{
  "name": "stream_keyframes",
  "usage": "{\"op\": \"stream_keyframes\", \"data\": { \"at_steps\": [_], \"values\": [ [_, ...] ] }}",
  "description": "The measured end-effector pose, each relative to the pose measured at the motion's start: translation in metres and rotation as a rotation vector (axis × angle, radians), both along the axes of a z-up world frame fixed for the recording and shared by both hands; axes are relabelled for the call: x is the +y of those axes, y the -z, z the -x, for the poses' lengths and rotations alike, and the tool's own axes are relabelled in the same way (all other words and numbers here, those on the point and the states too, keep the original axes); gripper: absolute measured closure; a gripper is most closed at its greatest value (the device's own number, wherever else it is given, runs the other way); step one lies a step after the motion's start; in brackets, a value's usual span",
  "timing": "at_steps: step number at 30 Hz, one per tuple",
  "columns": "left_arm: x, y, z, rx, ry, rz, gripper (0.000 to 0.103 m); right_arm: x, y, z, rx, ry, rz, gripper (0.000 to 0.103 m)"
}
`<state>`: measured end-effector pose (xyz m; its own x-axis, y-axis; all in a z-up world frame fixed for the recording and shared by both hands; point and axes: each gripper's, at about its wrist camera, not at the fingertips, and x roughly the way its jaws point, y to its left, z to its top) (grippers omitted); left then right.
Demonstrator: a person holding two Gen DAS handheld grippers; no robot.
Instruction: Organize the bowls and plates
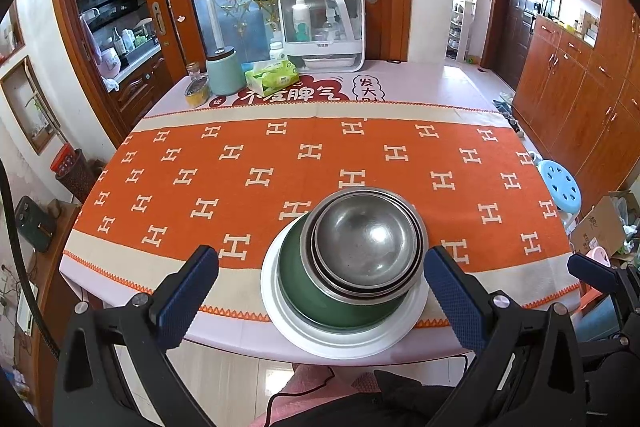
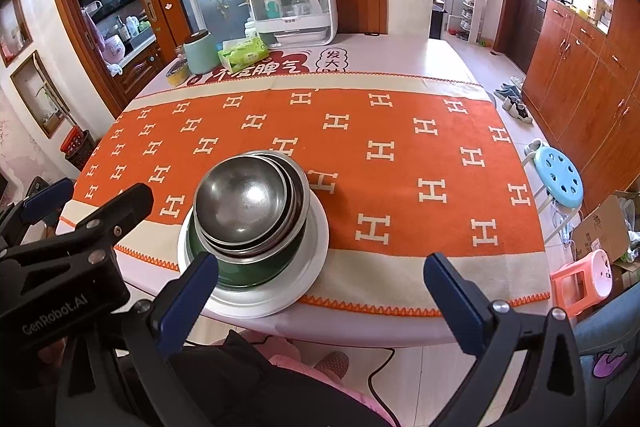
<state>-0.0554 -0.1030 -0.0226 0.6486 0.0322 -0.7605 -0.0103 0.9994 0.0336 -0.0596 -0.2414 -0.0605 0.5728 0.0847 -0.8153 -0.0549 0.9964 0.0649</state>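
Note:
A stack stands at the table's near edge: a white plate (image 1: 320, 341) at the bottom, a green bowl (image 1: 308, 287) on it, and several nested steel bowls (image 1: 366, 239) on top. It also shows in the right wrist view, with the plate (image 2: 316, 239), the green bowl (image 2: 256, 273) and the steel bowls (image 2: 244, 199). My left gripper (image 1: 320, 267) is open, its fingers either side of the stack and not touching it. My right gripper (image 2: 320, 275) is open and empty, to the right of the stack, its left fingertip in front of the plate.
An orange cloth with H marks (image 1: 360, 155) covers the table. At the far end stand a white dish cabinet (image 1: 322, 27), a tissue pack (image 1: 272, 73), a mint canister (image 1: 224, 73) and a jar (image 1: 197, 93). A blue stool (image 2: 558, 179) and a pink stool (image 2: 588, 277) stand on the right.

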Motion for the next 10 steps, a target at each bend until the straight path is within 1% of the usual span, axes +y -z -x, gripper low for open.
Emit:
{"op": "stream_keyframes", "data": {
  "at_steps": [10],
  "values": [
    [0.0045,0.0024,-0.0043,0.0,0.006,-0.002,0.001,0.0004,0.0036,-0.0012,0.003,0.004,-0.002,0.0]
  ]
}}
